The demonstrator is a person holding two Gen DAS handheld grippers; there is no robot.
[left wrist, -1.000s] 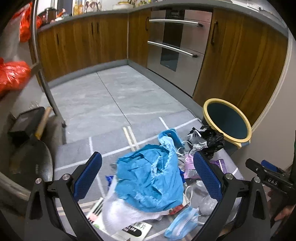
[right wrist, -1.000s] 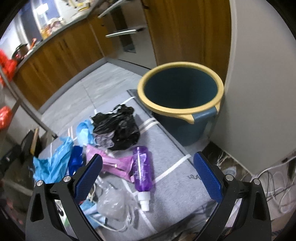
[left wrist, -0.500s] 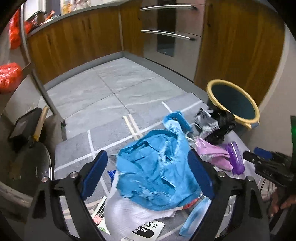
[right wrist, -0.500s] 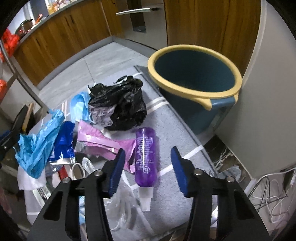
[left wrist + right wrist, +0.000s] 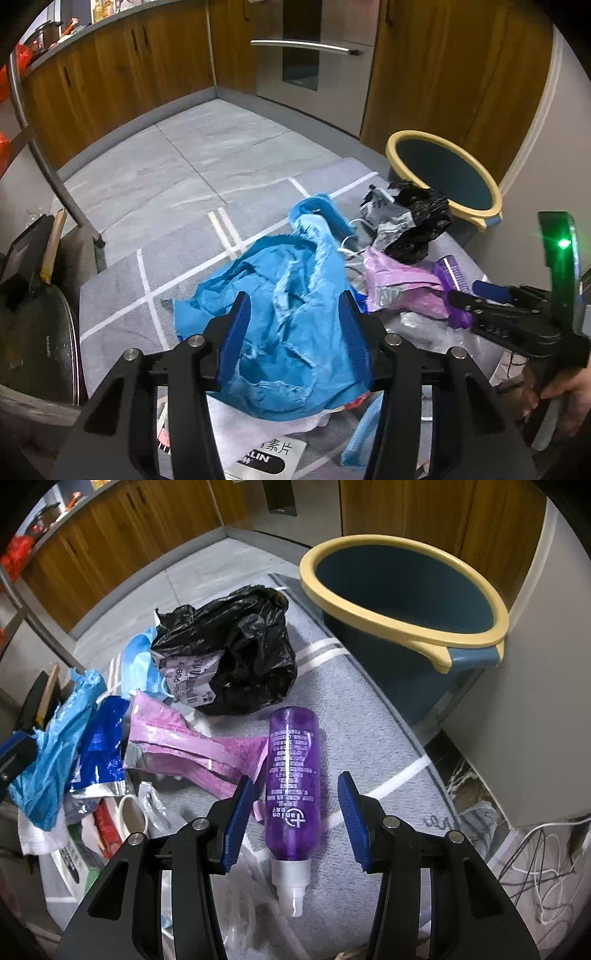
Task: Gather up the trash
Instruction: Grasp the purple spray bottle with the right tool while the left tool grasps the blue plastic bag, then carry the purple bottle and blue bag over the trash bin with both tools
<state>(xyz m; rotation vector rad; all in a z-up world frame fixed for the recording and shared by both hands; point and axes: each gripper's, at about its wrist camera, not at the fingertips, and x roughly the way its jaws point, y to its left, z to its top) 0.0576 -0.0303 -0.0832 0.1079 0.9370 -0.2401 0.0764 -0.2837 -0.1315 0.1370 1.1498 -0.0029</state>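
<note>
On the grey mat, the left gripper [image 5: 295, 332] is closing its fingers over the crumpled blue bag [image 5: 280, 314] — the bag lies between them, contact unclear. The right gripper [image 5: 295, 812] is half-spread around the lying purple bottle [image 5: 293, 786], both pads apart from it — near the bucket [image 5: 480, 637].

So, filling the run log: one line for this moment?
left tongs: closing over blue bag | right tongs: astride purple bottle, not gripping | bucket: empty

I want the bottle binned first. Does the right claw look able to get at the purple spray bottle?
Probably yes. The right claw straddles the purple spray bottle, which lies flat on the mat with nothing on top; only the pink wrapper touches its left side.
</note>
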